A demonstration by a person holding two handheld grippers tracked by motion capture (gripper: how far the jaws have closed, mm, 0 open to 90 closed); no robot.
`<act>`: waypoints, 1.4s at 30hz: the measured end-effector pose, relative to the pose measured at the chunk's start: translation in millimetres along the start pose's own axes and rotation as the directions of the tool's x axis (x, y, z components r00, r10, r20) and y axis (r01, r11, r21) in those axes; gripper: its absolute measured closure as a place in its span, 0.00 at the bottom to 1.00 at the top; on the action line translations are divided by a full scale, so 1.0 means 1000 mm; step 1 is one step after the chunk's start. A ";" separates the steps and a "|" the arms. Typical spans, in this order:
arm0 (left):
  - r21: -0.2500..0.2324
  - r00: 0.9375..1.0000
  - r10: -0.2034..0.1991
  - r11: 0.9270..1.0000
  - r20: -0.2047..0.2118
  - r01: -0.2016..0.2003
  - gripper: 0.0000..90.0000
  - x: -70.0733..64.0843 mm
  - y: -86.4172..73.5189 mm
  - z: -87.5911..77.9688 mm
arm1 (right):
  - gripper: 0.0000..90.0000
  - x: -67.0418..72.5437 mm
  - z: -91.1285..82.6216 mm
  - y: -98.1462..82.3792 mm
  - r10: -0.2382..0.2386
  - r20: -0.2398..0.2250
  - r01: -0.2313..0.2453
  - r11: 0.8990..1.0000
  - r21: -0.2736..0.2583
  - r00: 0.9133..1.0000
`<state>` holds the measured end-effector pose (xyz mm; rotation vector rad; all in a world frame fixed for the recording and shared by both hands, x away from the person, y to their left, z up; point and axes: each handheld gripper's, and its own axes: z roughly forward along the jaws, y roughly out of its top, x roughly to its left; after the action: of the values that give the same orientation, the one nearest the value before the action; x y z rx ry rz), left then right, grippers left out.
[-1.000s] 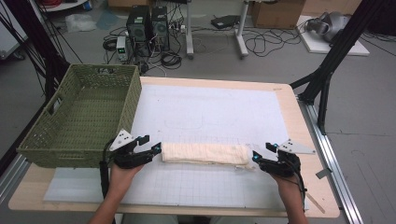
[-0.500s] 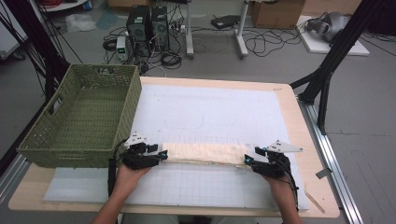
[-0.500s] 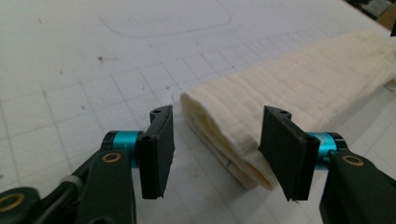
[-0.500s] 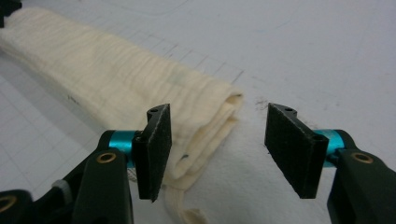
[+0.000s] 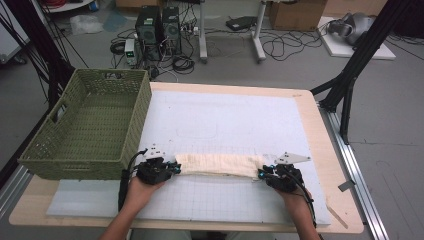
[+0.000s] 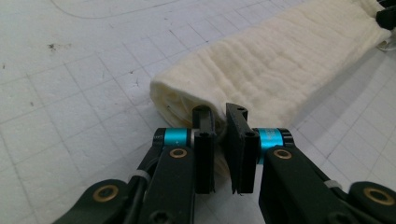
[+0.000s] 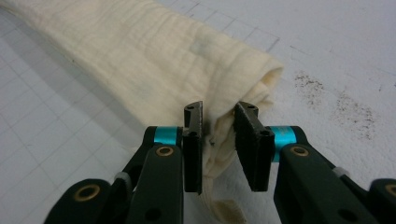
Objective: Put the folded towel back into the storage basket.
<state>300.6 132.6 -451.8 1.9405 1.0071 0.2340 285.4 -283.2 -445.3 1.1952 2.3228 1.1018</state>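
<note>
A cream cloth point(image 5: 220, 165), folded into a long roll, lies across the white grid mat point(image 5: 225, 115) near the table's front. My left gripper point(image 5: 175, 167) is at the roll's left end. In the left gripper view the cloth point(image 6: 271, 70) runs away from the left gripper point(image 6: 220, 112); its jaws have just been closing and now pinch a fold of that end. My right gripper point(image 5: 261, 174) is at the roll's right end. In the right gripper view the right gripper point(image 7: 219, 112) has also just been closing, and bunched fabric of the cloth point(image 7: 140, 51) is pressed between its pads.
A green woven basket point(image 5: 75, 167) stands empty at the table's left, close beside my left hand. The wooden table edge point(image 5: 320, 130) borders the mat on the right, with a black stand point(image 5: 350, 75) beyond it. Computers and cables sit on the floor behind.
Both grippers have moved inward and down onto the ends of the roll. Their jaws, wide a second ago, have closed on the cloth. The cloth itself lies where it was.
</note>
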 end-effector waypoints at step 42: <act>-0.253 0.998 0.069 0.965 -0.015 -0.070 0.94 -0.006 0.031 -0.054 | 0.94 0.007 -0.036 0.038 -0.047 0.045 0.055 0.977 -0.205 0.998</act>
<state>285.8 155.2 -395.1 1.7432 0.8676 0.3897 281.8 -282.0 -392.6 1.0643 2.1362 1.2541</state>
